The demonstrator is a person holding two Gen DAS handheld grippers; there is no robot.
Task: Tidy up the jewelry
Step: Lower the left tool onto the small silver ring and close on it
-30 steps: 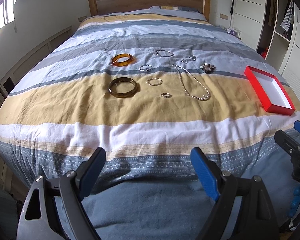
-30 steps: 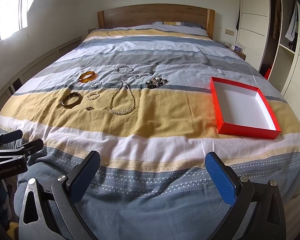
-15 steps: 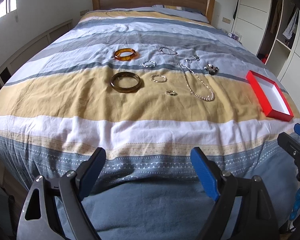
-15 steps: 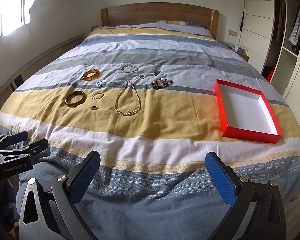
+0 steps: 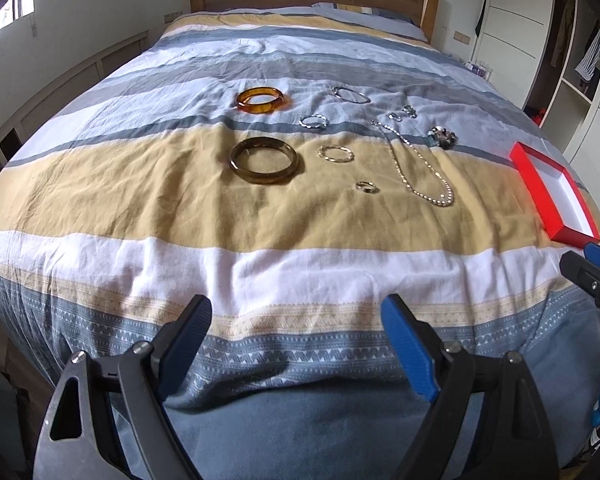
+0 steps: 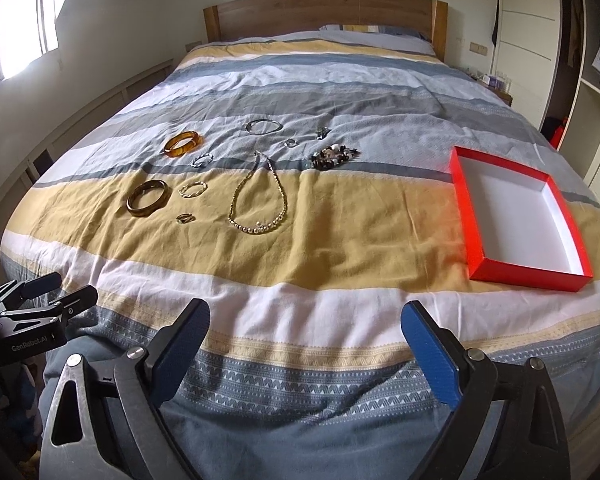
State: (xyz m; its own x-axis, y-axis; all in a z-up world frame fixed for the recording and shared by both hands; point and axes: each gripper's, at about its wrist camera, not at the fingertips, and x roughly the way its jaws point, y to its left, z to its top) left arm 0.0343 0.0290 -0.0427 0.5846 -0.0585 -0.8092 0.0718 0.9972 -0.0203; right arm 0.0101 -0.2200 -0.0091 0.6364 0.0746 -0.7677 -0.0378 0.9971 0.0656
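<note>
Jewelry lies spread on a striped bed. A dark brown bangle (image 5: 263, 160) (image 6: 148, 197), an amber bangle (image 5: 262, 99) (image 6: 183, 143), a pearl necklace (image 5: 419, 167) (image 6: 259, 196), a small ring (image 5: 366, 187) (image 6: 185, 218), several thin silver bracelets and a beaded cluster (image 5: 442, 136) (image 6: 332, 156) lie in the middle. An empty red box (image 6: 516, 216) (image 5: 552, 192) with a white inside sits at the right. My left gripper (image 5: 296, 340) and right gripper (image 6: 306, 340) are both open and empty, hovering over the foot of the bed, well short of the jewelry.
A wooden headboard (image 6: 324, 12) and pillows stand at the far end. White wardrobes and open shelves (image 6: 588, 64) line the right side. A window (image 6: 16, 36) and low wall panels run along the left. A blue blanket drapes at the bed's foot.
Both grippers have moved forward and slightly up toward the bed, so the jewelry and the red box appear closer. Both stay open. Nothing on the bed has moved.
</note>
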